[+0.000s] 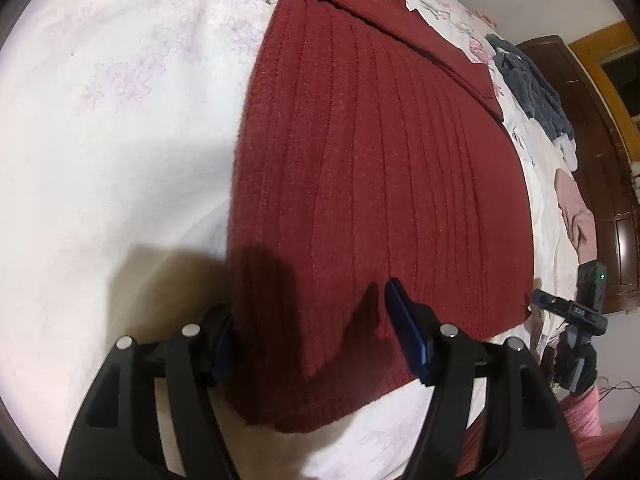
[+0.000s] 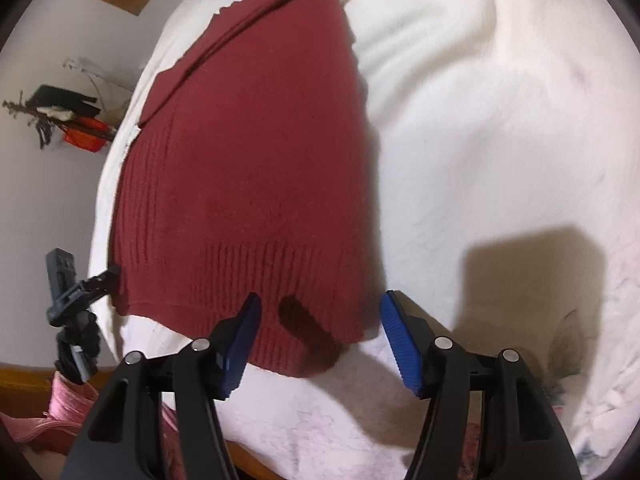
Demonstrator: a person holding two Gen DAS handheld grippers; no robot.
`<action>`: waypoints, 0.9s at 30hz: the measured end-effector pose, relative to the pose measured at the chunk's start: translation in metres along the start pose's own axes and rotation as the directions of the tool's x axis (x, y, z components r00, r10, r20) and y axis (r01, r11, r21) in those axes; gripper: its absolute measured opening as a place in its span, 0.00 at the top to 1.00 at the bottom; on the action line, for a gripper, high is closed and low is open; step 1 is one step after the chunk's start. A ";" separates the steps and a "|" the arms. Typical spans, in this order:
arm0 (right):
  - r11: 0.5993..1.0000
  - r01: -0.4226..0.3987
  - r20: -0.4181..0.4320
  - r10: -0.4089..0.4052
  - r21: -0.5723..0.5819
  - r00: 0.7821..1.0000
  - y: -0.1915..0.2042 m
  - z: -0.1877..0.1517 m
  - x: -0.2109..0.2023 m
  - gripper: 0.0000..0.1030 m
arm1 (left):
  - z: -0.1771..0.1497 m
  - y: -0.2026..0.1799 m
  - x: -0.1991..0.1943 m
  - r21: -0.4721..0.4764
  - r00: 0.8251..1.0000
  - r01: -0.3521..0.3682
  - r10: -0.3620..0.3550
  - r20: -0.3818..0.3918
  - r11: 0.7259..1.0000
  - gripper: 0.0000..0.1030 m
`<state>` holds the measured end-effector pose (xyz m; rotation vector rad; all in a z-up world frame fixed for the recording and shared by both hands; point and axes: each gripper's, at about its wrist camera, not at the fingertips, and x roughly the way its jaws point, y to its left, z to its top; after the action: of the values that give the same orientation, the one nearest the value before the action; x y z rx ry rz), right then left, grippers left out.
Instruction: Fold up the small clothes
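Note:
A dark red ribbed knit sweater [image 1: 380, 160] lies flat on a white floral bed sheet [image 1: 120, 140], with a sleeve folded across its far end. My left gripper [image 1: 316, 332] is open, and its blue pads straddle the near left corner of the hem. In the right wrist view the same sweater [image 2: 248, 160] runs away from me. My right gripper [image 2: 322, 340] is open too, its pads either side of the hem's near right corner. Each gripper shows in the other's view: the right gripper [image 1: 576, 312] and the left gripper [image 2: 68, 292], both by the hem.
A dark grey-blue garment [image 1: 532, 88] and a pink garment [image 1: 576, 216] lie on the bed beyond the sweater's right side. A dark wooden cabinet [image 1: 604, 168] stands behind them. Pink sleeves [image 2: 60, 408] show at the bed's near wooden edge [image 2: 24, 380]. Items hang on the wall [image 2: 68, 120].

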<state>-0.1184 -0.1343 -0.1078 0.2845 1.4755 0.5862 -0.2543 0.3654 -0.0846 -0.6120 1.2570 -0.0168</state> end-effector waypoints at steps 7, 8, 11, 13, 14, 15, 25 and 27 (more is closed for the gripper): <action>0.996 -0.086 -0.011 0.086 -0.012 0.996 0.011 0.006 0.015 0.39 | 0.000 -0.011 0.011 0.020 1.000 0.019 -0.019 -0.014 1.000 0.37; 0.995 -0.094 -0.011 0.094 -0.012 0.995 0.013 0.008 0.017 0.39 | 0.000 -0.012 0.012 0.014 0.999 0.030 -0.030 -0.011 0.999 0.39; 0.990 -0.139 -0.010 0.139 -0.004 0.990 0.014 0.010 0.018 0.41 | -0.001 -0.015 0.012 0.015 0.998 0.061 -0.061 -0.015 0.998 0.46; 0.989 -0.145 -0.012 0.145 -0.001 0.989 0.013 0.010 0.019 0.42 | -0.002 -0.014 0.013 0.014 0.998 0.061 -0.061 -0.014 0.998 0.48; 0.990 -0.138 -0.013 0.138 -0.004 0.990 0.012 0.010 0.019 0.45 | -0.003 -0.012 0.014 0.006 0.998 0.065 -0.065 -0.013 0.998 0.50; 0.991 -0.134 -0.013 0.134 -0.005 0.991 0.012 0.009 0.020 0.48 | -0.003 -0.011 0.015 -0.001 0.998 0.068 -0.068 -0.011 0.998 0.51; 0.985 -0.168 -0.009 0.168 -0.031 0.986 0.013 0.009 0.014 0.82 | -0.002 0.000 0.005 -0.040 0.998 0.056 -0.055 0.024 0.998 0.93; 0.978 -0.204 0.006 0.204 -0.034 0.979 0.012 0.012 0.007 0.89 | 0.001 -0.004 -0.002 -0.039 0.995 0.090 -0.088 0.041 0.995 0.94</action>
<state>-0.1095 -0.1187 -0.1060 0.4150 1.4351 0.7726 -0.2530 0.3632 -0.0815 -0.6998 1.1942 -0.0534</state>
